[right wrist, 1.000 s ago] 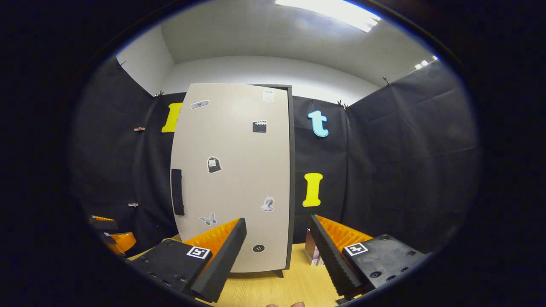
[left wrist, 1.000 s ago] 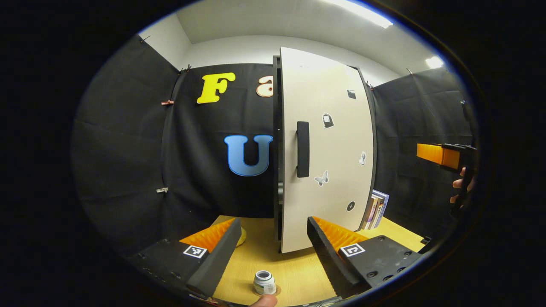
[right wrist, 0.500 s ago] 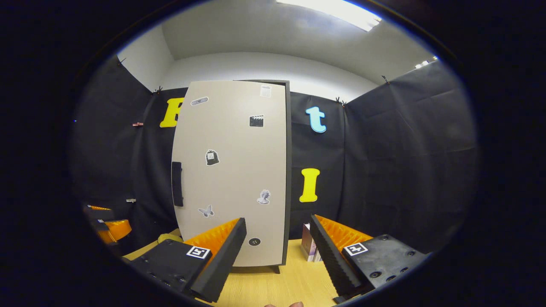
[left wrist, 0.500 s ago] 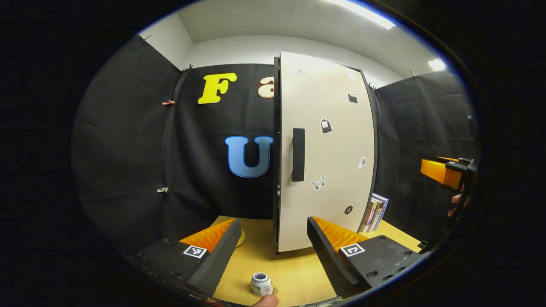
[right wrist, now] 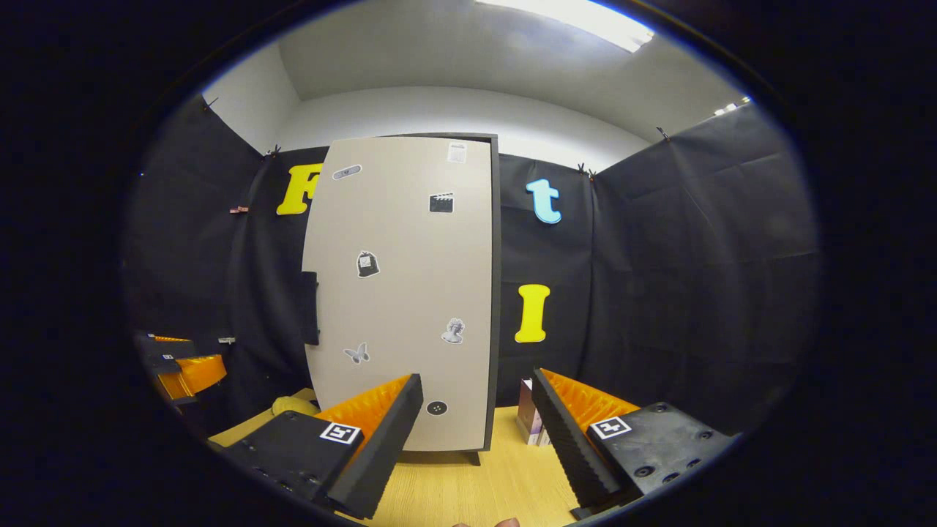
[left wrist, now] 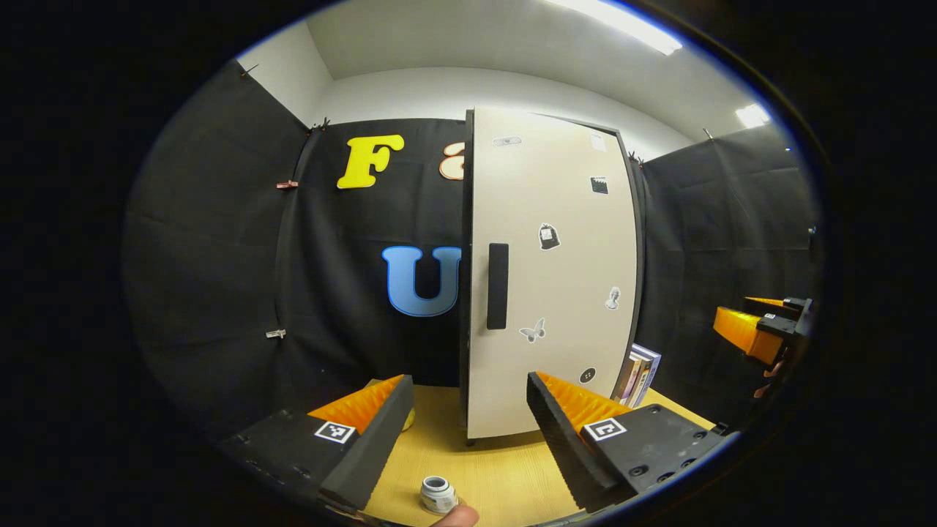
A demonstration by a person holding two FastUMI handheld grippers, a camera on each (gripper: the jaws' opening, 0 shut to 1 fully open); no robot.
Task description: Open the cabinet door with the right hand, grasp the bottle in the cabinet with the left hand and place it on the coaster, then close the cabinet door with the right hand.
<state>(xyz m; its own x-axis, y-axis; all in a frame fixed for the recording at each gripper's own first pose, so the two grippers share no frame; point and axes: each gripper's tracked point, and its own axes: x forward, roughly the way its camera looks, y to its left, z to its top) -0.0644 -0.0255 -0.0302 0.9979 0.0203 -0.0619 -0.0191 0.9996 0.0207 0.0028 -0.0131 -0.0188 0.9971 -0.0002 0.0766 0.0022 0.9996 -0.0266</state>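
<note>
Beige-fronted, one cabinet door [left wrist: 549, 278] stands shut at twelve o'clock, with one dark handle [left wrist: 498, 285] and several small stickers. One bottle [left wrist: 438, 495] sits at six o'clock on the wooden table [left wrist: 498, 468], in front of the left gripper [left wrist: 465, 417], whose jaws gape empty. The right gripper [right wrist: 476, 421] is likewise spread, gripping nothing. A few books [left wrist: 637, 373] lean at four o'clock. White ceiling above.

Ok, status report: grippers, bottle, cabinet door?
Left gripper open, empty. Right gripper open, empty. Bottle out on table. Cabinet door looks shut, nothing blocking.
</note>
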